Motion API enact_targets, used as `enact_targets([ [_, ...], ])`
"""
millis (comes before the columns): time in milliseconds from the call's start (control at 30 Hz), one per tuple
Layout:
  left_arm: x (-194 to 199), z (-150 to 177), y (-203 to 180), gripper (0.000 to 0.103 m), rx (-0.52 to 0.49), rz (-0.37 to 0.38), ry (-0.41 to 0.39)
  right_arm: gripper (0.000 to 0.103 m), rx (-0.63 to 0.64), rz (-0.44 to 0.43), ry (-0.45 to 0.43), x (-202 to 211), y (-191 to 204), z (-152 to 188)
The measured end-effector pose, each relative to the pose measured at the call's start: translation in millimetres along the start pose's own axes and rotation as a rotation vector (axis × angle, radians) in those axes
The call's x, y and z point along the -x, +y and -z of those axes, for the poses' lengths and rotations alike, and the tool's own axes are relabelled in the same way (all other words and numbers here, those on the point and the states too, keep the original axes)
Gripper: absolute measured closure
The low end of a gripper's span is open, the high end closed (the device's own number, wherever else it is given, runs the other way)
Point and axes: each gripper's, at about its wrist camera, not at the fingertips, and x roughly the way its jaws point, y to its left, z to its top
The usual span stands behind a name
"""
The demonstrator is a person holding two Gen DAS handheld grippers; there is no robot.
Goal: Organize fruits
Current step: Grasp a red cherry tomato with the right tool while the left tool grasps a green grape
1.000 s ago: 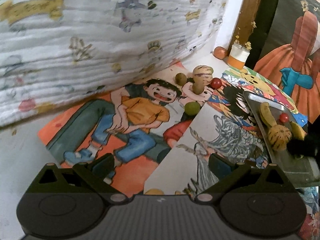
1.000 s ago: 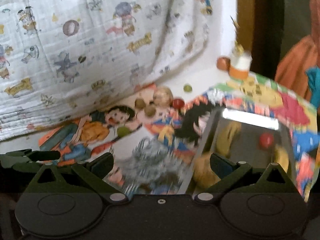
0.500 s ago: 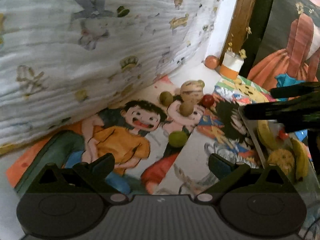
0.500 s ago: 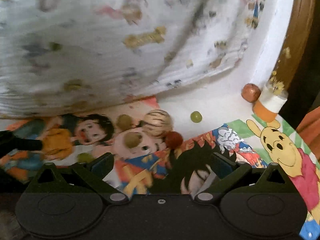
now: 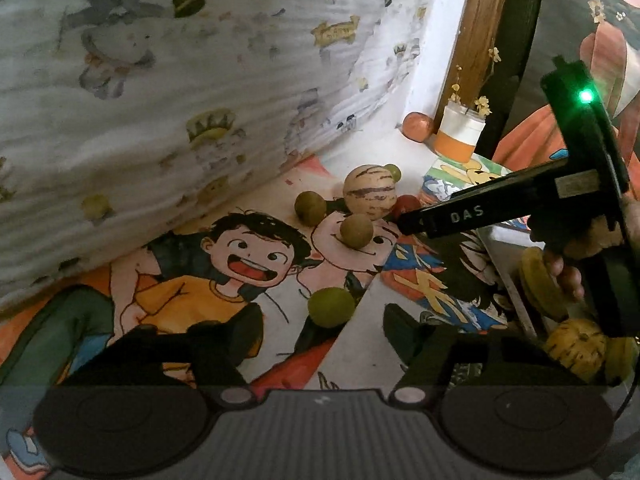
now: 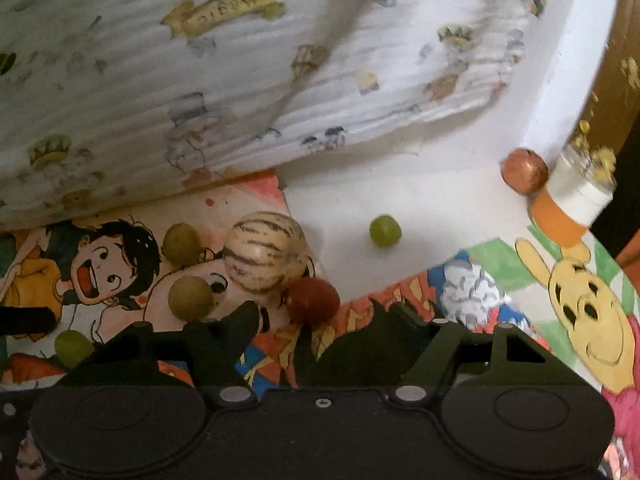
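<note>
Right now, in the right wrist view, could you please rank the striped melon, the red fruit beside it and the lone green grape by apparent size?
1. striped melon
2. red fruit
3. green grape
The grape lies farther from the camera, so its rank is less certain.

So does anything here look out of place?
Yes. One small green fruit sits alone on the bare white surface, apart from the cluster around the striped melon on the cartoon poster. An orange-brown fruit rests off by the cup.
</note>
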Motion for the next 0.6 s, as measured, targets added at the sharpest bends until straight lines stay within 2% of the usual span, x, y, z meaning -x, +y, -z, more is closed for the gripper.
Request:
enact_targets([
  [100, -3, 0, -4, 0.039, -0.008, 0.012, 0.004, 0.034, 0.020, -0.016, 0.021, -6, 1, -3],
  [233, -6, -2, -9, 0.050, -0.029, 0.005, 0.009, 0.045, 0.057, -0.029, 0.053, -16, 6, -8],
  [367, -8, -2, -10, 0.066, -0.035, -0.006, 0.008, 0.053, 0.052, -0.053, 0.058, -20, 6, -10],
  [533, -9, -2, -9, 0.074, -0.029, -0.013, 0.007, 0.067, 0.017, -0.031, 0.057, -18, 3, -9],
  [600, -9, -2, -8, 0.075, -0.026, -0.012, 0.007, 0.069, 0.001, -0.027, 0.058, -17, 0, -7],
])
